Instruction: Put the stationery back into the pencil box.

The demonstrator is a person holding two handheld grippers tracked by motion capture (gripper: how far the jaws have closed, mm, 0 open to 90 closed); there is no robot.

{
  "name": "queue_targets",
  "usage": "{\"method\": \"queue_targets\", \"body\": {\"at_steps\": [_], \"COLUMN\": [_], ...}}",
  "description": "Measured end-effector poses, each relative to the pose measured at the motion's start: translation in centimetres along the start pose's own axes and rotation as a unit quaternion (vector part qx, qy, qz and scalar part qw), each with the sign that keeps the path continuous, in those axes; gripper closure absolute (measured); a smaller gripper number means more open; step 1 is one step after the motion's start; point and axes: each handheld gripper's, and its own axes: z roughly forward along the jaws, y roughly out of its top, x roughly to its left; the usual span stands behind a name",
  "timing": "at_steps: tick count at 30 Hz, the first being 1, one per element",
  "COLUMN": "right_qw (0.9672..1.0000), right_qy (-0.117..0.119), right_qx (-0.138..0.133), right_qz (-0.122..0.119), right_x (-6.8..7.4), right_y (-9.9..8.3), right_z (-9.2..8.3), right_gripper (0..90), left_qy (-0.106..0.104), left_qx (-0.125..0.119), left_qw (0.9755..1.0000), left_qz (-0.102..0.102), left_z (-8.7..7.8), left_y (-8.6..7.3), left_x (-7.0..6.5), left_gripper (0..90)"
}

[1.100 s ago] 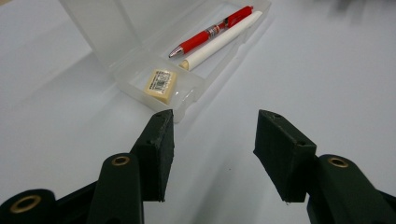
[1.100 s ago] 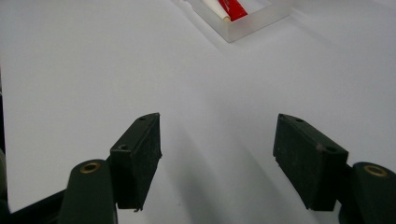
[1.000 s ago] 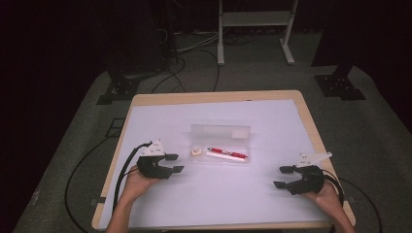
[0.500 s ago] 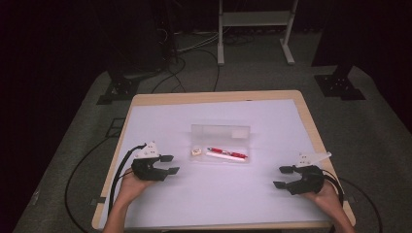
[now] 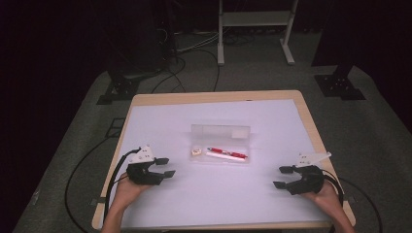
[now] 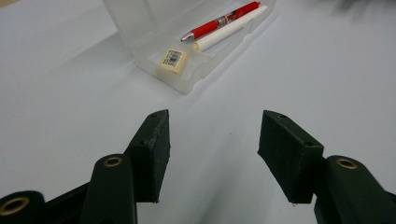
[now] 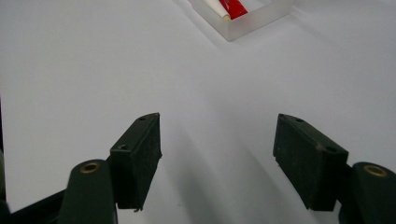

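- Left gripper (image 5: 164,167): low over the white table (image 5: 160,121), left of the case, jaws spread wide, nothing between them. Its own view looks straight at the case's near corner.
- Clear plastic pencil case (image 5: 221,145): table centre, lid raised at the back. Inside lie a small eraser (image 6: 173,59) in the end compartment, then a red pen (image 6: 219,21) and a white pen (image 6: 229,31) side by side in the long one.
- Right gripper (image 5: 284,177): right of the case and well apart from it, jaws likewise wide, holding nothing.
- Step, as judged: approach, nothing grasped yet. Next move likely calls for one gripper to steady the case while the other reaches the lid or contents.
- Hard to tell: eraser label unreadable; right gripper view crops the case to one corner; lid hinge not resolved.
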Motion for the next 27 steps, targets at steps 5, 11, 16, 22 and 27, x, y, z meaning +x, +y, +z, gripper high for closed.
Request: {"method": "queue_targets", "body": {"at_steps": [5, 11, 16, 22, 27], "right_qw": [1.0, 1.0, 1.0, 1.0, 1.0], "right_qy": [-0.001, 0.0, 0.0, 0.0, 0.0], "right_qx": [0.0, 0.0, 0.002, 0.002, 0.002], "right_qz": [0.002, 0.003, 0.003, 0.004, 0.003], "right_x": [0.0, 0.0, 0.0, 0.0, 0.1], "right_y": [0.0, 0.0, 0.0, 0.0, 0.0], "right_z": [0.1, 0.1, 0.1, 0.1, 0.1], "right_gripper": [31.0, 31.0, 31.0, 31.0, 31.0], "left_qy": [0.001, 0.003, 0.006, 0.01, 0.011], "left_qx": [-0.002, -0.003, -0.006, -0.008, -0.01], "left_qw": [1.0, 1.0, 1.0, 0.9999, 0.9999], "left_qz": [-0.003, -0.001, -0.003, -0.005, -0.008], "left_z": [-0.3, -0.5, -0.8, -1.2, -1.3], "left_y": [-0.3, -0.5, -0.7, -1.1, -1.5], "left_x": [-0.2, -0.3, -0.5, -0.6, -0.7], "left_gripper": [41.8, 39.9, 38.4, 36.7, 35.9]}}
